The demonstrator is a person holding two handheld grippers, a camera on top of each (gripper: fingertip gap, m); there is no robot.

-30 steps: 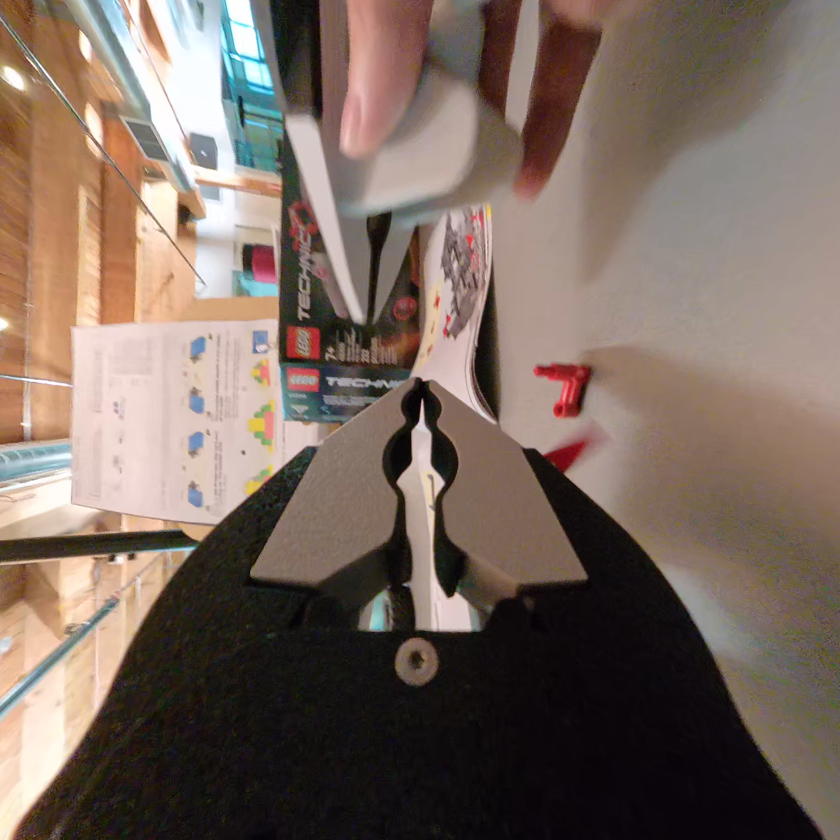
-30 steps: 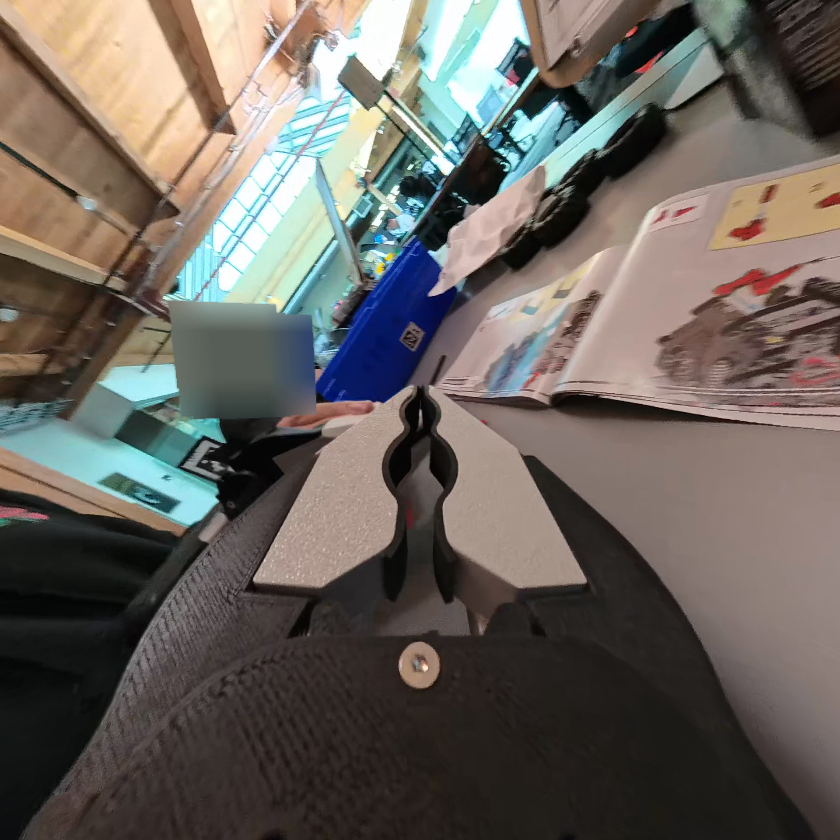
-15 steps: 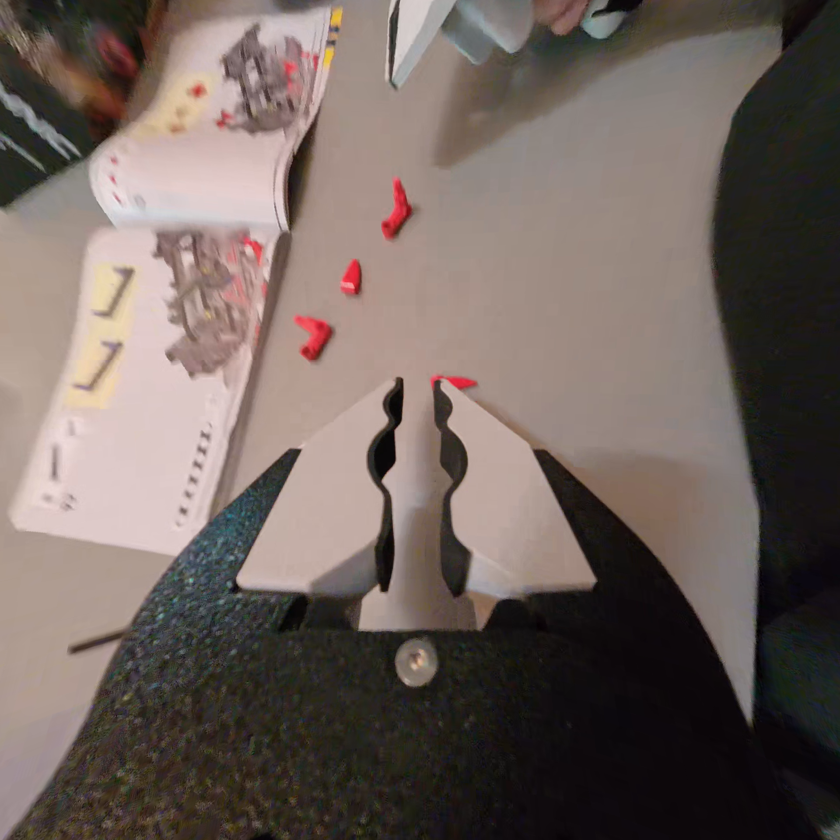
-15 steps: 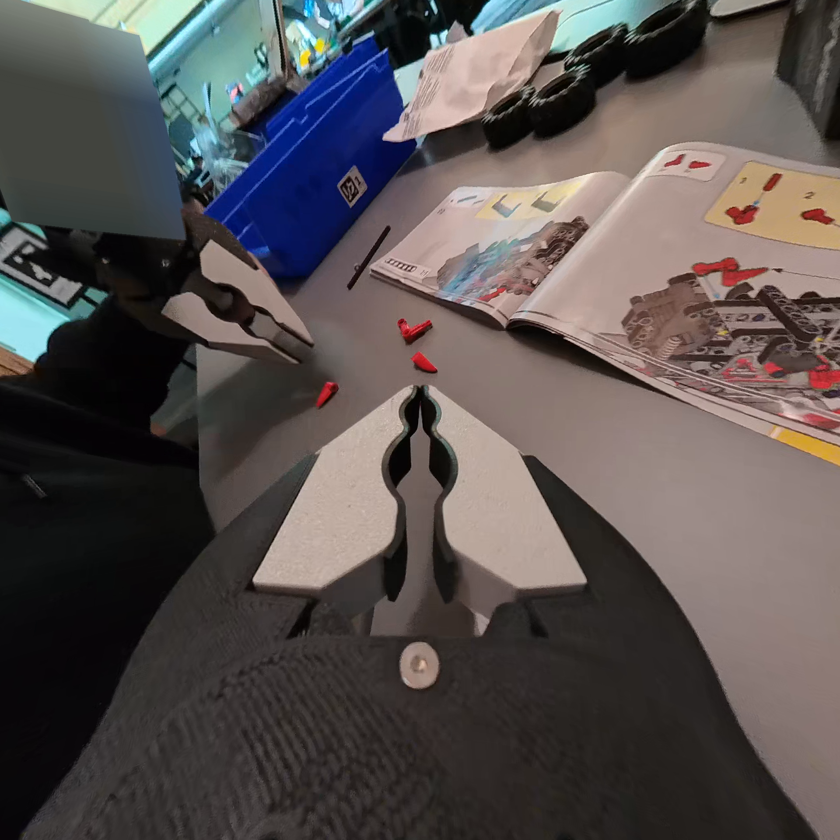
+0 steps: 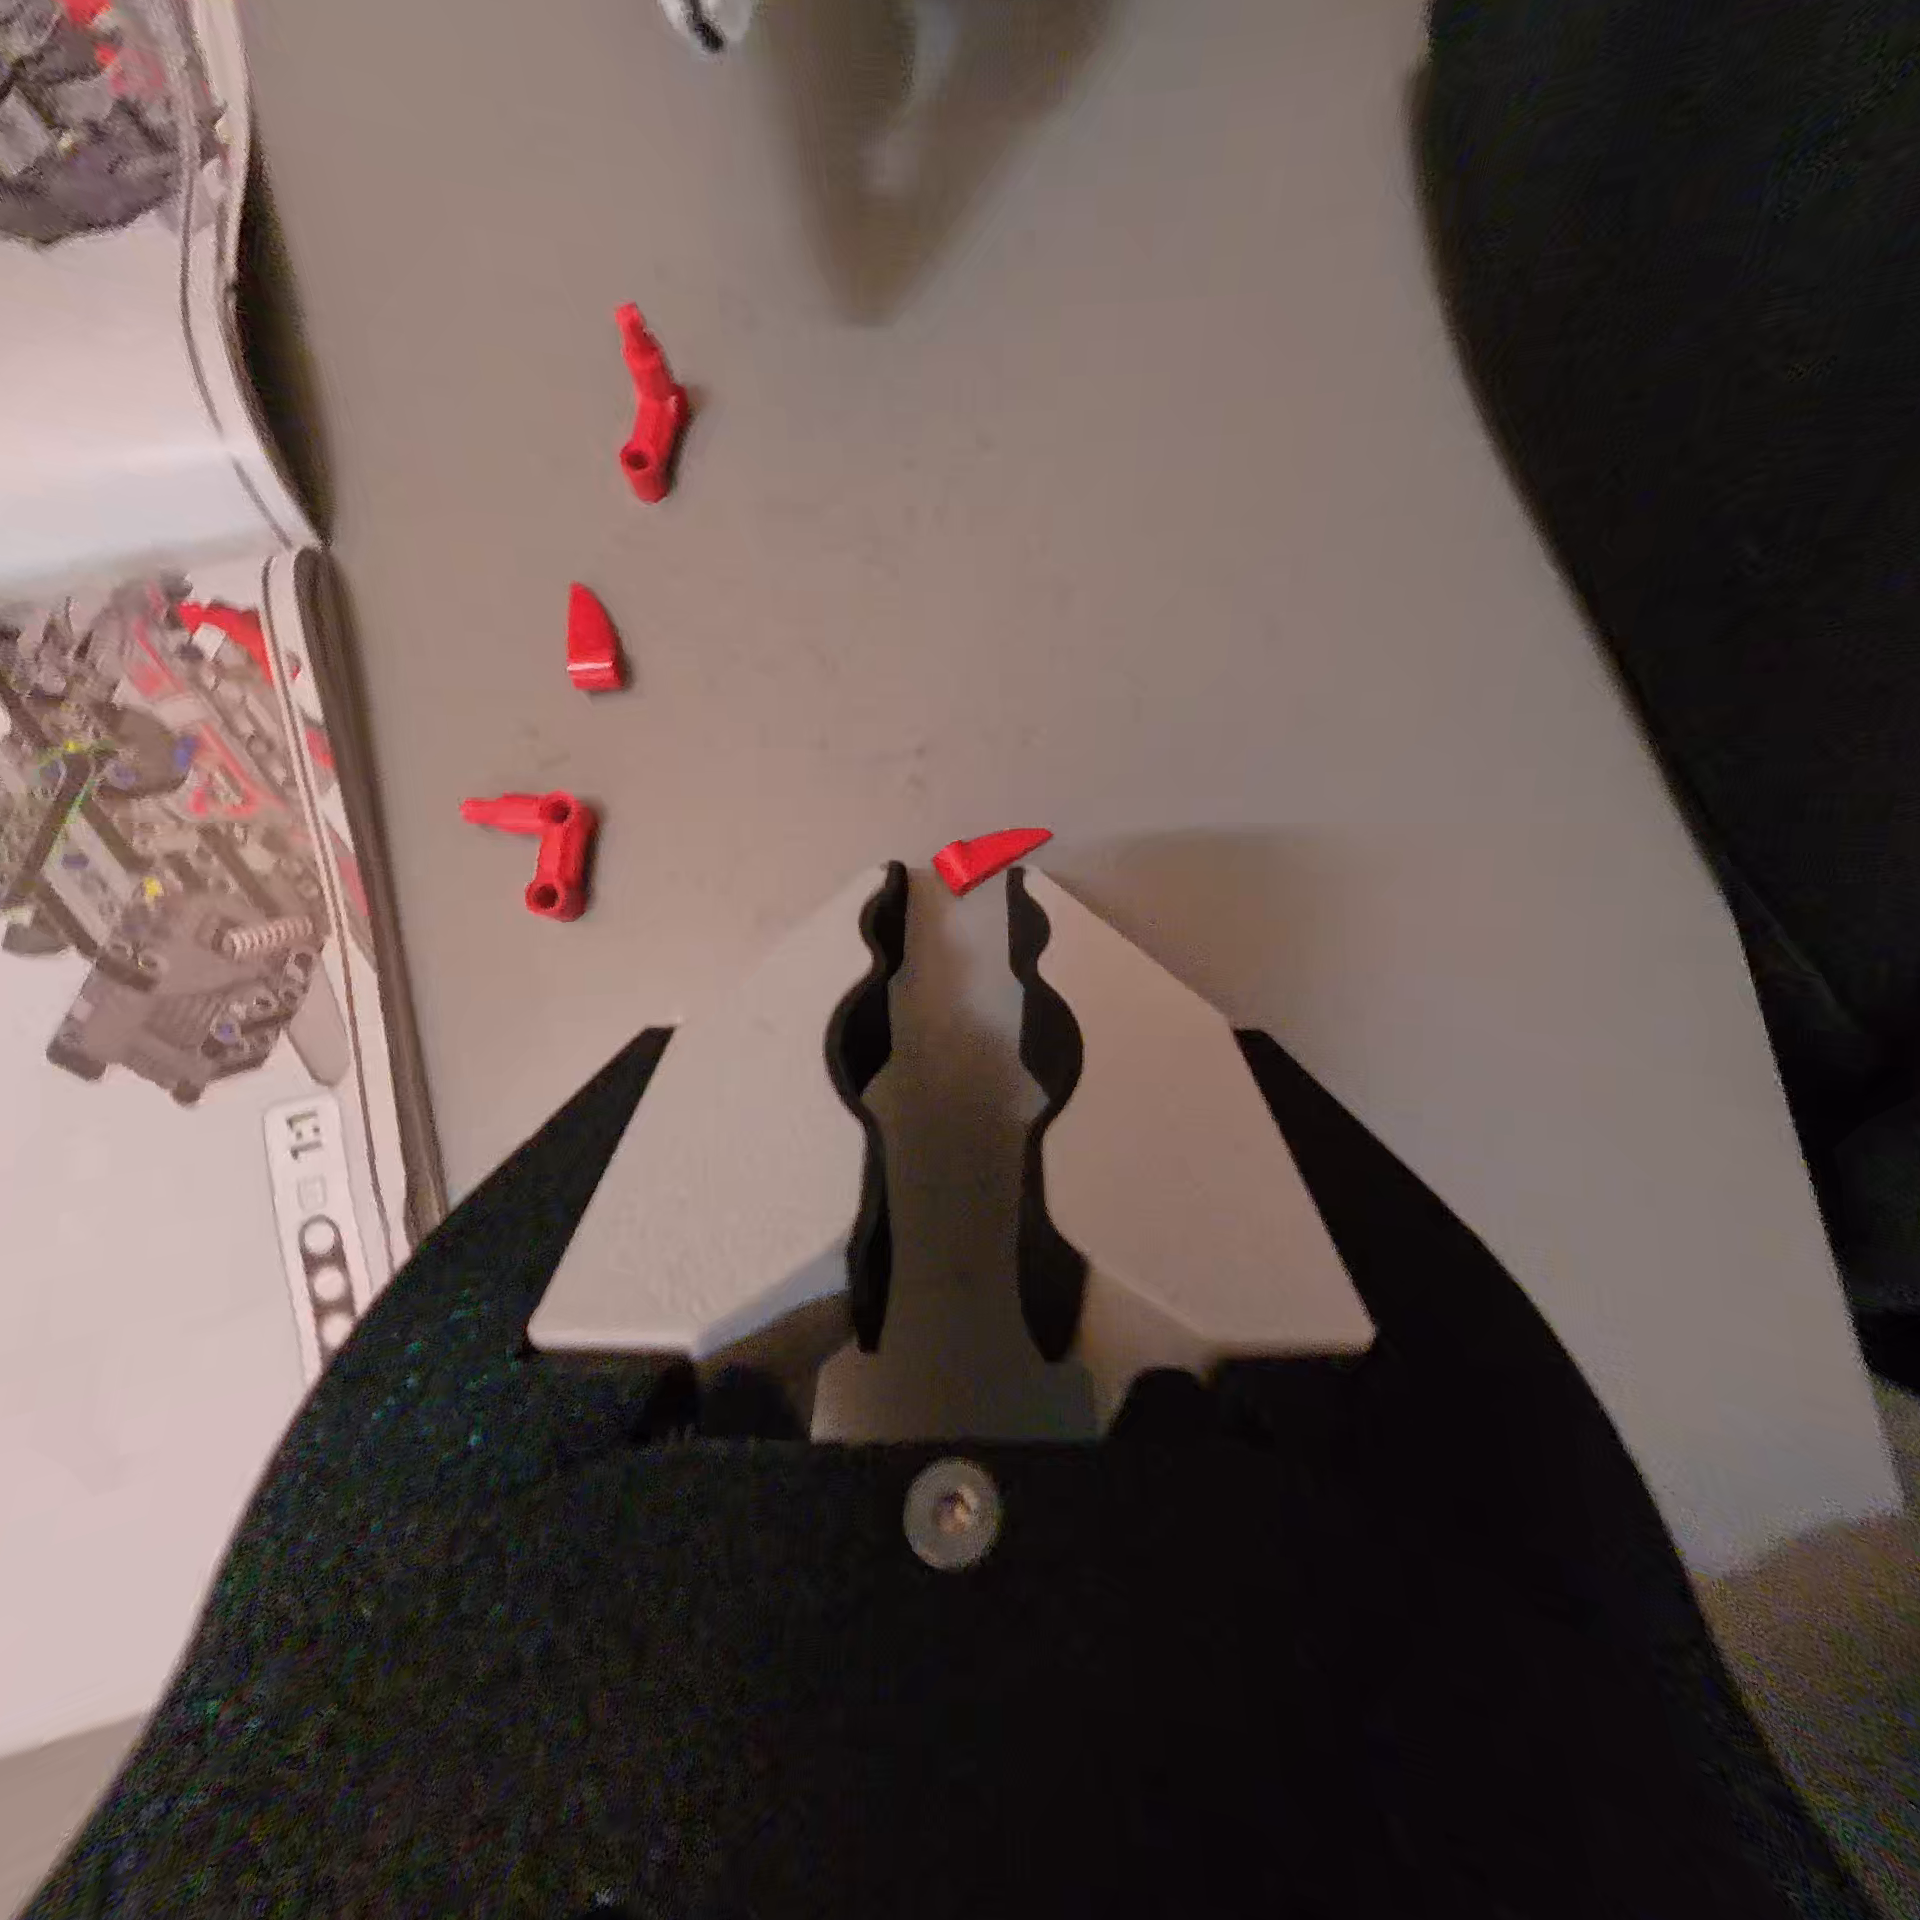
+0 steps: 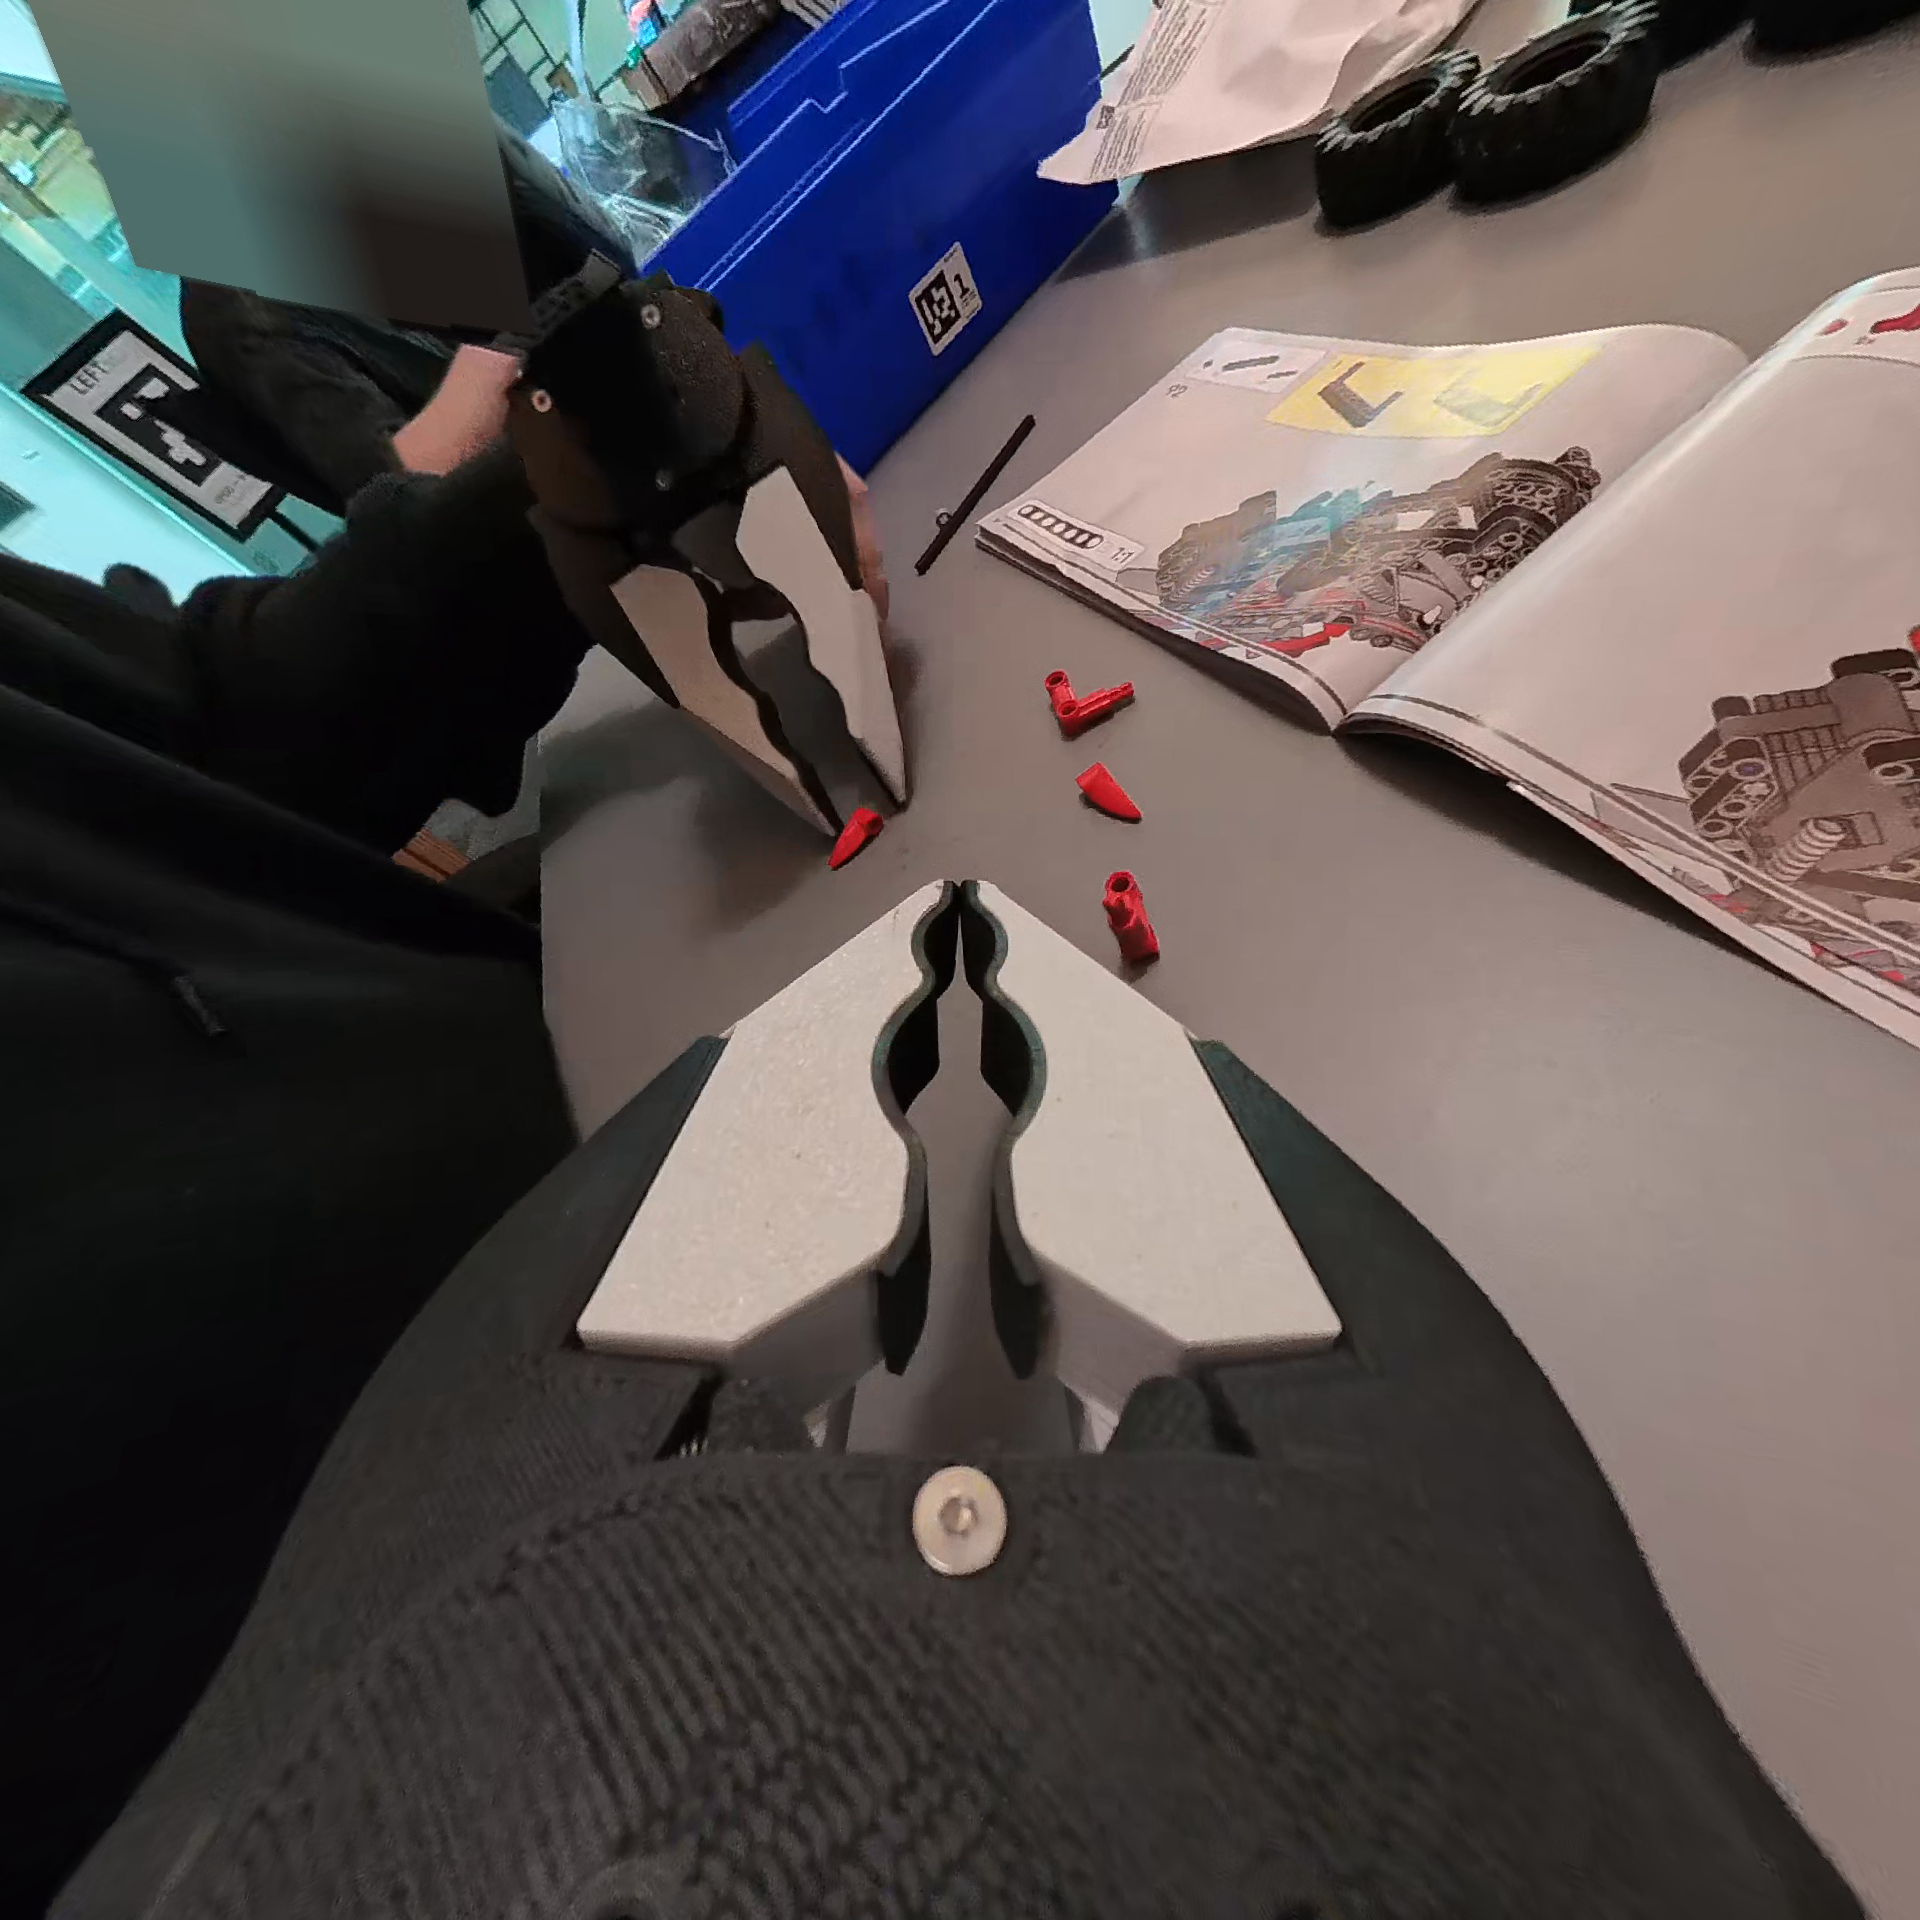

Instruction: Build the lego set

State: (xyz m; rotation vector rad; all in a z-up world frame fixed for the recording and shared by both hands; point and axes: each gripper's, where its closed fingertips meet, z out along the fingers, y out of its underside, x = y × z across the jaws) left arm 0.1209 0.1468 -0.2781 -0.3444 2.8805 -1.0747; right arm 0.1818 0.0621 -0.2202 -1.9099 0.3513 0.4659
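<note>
Several small red lego pieces lie on the grey table (image 5: 1195, 623). My left gripper (image 5: 954, 871) is open, tips down at the table, with a red curved slope piece (image 5: 987, 857) lying just at its tips. It also shows in the right wrist view (image 6: 868, 816), over the same slope piece (image 6: 855, 836). Farther off lie a red angled connector (image 5: 551, 847) (image 6: 1081, 704), a second red slope (image 5: 592, 639) (image 6: 1107, 793) and another red connector (image 5: 649, 410) (image 6: 1130, 914). My right gripper (image 6: 956, 886) is shut and empty, above the table near the pieces.
An open instruction booklet (image 6: 1507, 582) (image 5: 135, 831) lies beside the pieces. A thin black axle (image 6: 977, 509) lies near a blue bin (image 6: 883, 208). Black tyres (image 6: 1486, 114) and a white sheet (image 6: 1247, 83) sit at the back. A person in dark clothing (image 6: 260, 935) is at the table edge. Spacing between my two grippers at the tips: around 12 cm. About 5 cm separates my right fingertips from the red connector (image 5: 649, 410). My right wrist view (image 6: 1117, 908) looks at it from another angle.
My left gripper swung down from the box to the table, opened, and closed in on the red slope piece. My right gripper tilted down toward the pieces and stayed shut.
</note>
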